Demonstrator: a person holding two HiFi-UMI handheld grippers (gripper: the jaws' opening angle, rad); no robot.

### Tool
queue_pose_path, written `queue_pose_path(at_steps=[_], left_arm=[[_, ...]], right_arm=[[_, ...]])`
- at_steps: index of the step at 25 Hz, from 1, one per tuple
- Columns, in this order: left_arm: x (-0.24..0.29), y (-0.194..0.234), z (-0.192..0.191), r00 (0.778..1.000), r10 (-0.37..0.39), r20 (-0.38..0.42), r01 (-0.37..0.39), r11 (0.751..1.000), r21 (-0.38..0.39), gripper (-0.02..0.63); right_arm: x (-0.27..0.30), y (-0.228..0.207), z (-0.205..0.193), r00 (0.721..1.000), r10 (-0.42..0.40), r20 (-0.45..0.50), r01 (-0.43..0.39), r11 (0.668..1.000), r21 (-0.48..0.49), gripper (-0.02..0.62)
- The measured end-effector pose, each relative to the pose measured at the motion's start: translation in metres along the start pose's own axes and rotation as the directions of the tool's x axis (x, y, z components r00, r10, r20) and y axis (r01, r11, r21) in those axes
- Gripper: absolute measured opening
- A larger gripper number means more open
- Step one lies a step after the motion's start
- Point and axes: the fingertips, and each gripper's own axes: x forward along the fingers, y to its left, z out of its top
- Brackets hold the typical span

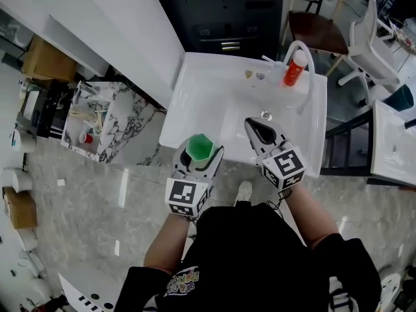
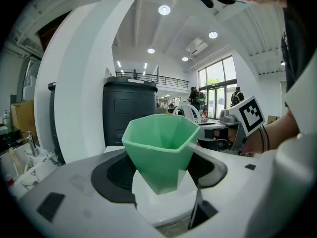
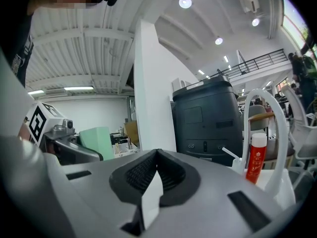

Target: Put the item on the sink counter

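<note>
- The left gripper (image 1: 200, 162) has its jaws shut on a green cup (image 2: 158, 148). The cup stands up straight with its open top up. The jaws hide its bottom.
- The right gripper (image 3: 157, 161) is just beside the left one. Its jaws are pressed together, and there is nothing between them.
- From the head view, the cup is over the front edge of the white sink surface (image 1: 195, 90), on the left side. It is hard to tell how high above it the cup is.
- The right gripper points over the sink bowl (image 1: 260, 106).
- A red bottle (image 1: 294, 67) stands at the back of the surface, next to the white tap (image 1: 305, 52). Its label is too small to read.
- Some tiny things (image 1: 253, 75) lie near the bottle. They are too small to make out.
- Behind the sink stands a big dark bin (image 2: 129, 110), cut off at the top in the head view.
</note>
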Motion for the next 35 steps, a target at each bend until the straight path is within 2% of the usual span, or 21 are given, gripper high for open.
queue_pose_path(at_steps=[21,35], left_arm=[[0.045,-0.027,0.019,0.999,-0.051,-0.017,0.052,0.997,0.050,0.304],[0.083,0.008,0.017,0.993,-0.117,-0.025,0.118,0.991,0.066,0.304]], right_arm=[[-0.027,-0.040,0.004,0.997,-0.061,0.036,0.060,0.998,0.037,0.054],[0.015,-0.055,0.002,0.993,-0.120,0.004,0.120,0.992,0.038,0.054]])
